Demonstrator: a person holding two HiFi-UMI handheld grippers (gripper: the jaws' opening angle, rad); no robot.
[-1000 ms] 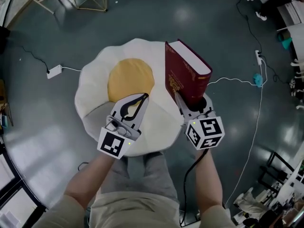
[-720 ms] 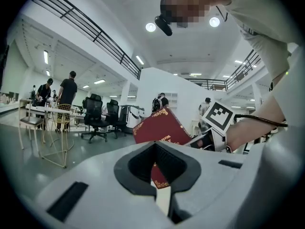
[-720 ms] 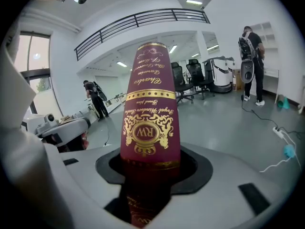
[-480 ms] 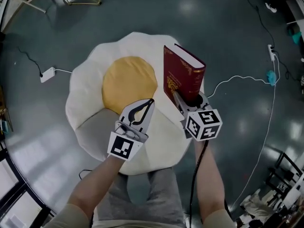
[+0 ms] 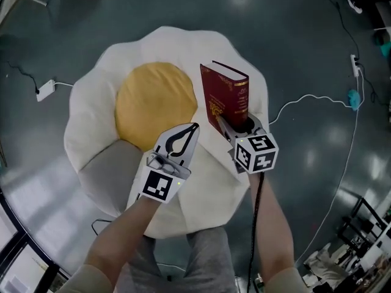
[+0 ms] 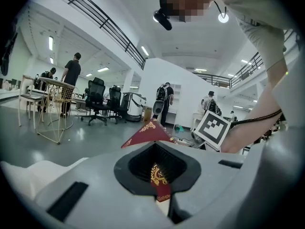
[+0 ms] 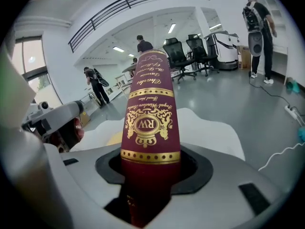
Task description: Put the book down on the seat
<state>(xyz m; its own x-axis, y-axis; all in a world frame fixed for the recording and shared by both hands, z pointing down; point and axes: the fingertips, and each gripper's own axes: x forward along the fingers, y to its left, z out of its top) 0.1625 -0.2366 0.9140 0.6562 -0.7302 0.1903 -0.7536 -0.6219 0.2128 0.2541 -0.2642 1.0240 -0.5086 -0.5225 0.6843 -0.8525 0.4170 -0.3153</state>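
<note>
Forearms come first: your left forearm (image 5: 119, 237) and right forearm (image 5: 275, 231) reach out over the near edge of the seat (image 5: 85, 133). The seat is a white cushion shaped like a fried egg, with a yellow yolk (image 5: 153, 102) at its middle.

Your left gripper (image 5: 190, 130) hangs over the seat's near half, just this side of the yolk. Its fingers are drawn together at the tips with nothing between them. Through the notch in its pads you see only the book beyond.

Your right gripper (image 5: 233, 126) is over the seat's right half, its fingers clamped across the spine at the lower end of the book (image 5: 223, 96). The book is dark red with gold ornament. It stands on end, nearly upright, above the white of the seat just right of the yolk. Whether its lower end touches the cushion cannot be told.

A black cable (image 5: 254, 224) runs back from the right gripper along your arm.

Beyond the seat lies the grey floor (image 5: 293, 54), with a white cord (image 5: 305, 99) to the seat's right and a white power block (image 5: 45, 89) to its left.
</note>
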